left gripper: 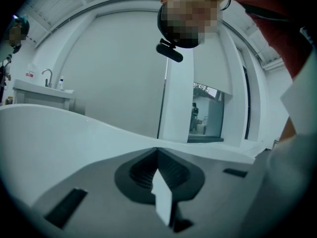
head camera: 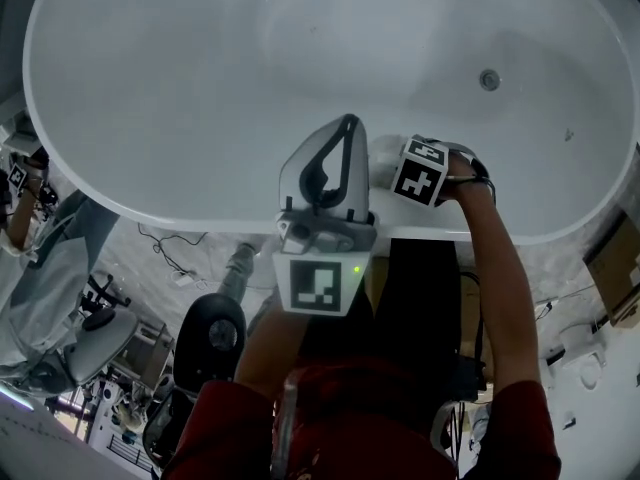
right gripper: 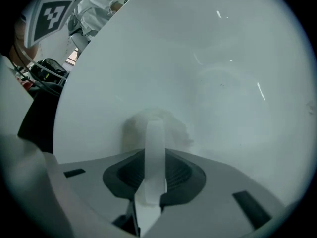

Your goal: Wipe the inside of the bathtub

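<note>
Two hand-held grippers sat at the bathtub's (head camera: 150,88) near rim. The left hand-held gripper (head camera: 346,126) pointed up over that rim, jaws pressed together, nothing between them. The right hand-held gripper (right gripper: 154,148) clamped a pale cloth wad (right gripper: 163,125) against the inner wall. Wide open basin lay beyond; the drain (head camera: 489,79) was far right, well apart.

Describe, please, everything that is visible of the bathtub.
The bathtub is white, oval and glossy, like enamel or acrylic, and fills the upper part of the head view. A rounded rim runs all round it. A round metal drain sits in the floor towards the right end, with a small dark speck nearby. No water shows inside. The right gripper, shut on a white cloth, seems to hold that cloth against the inner near wall.
</note>
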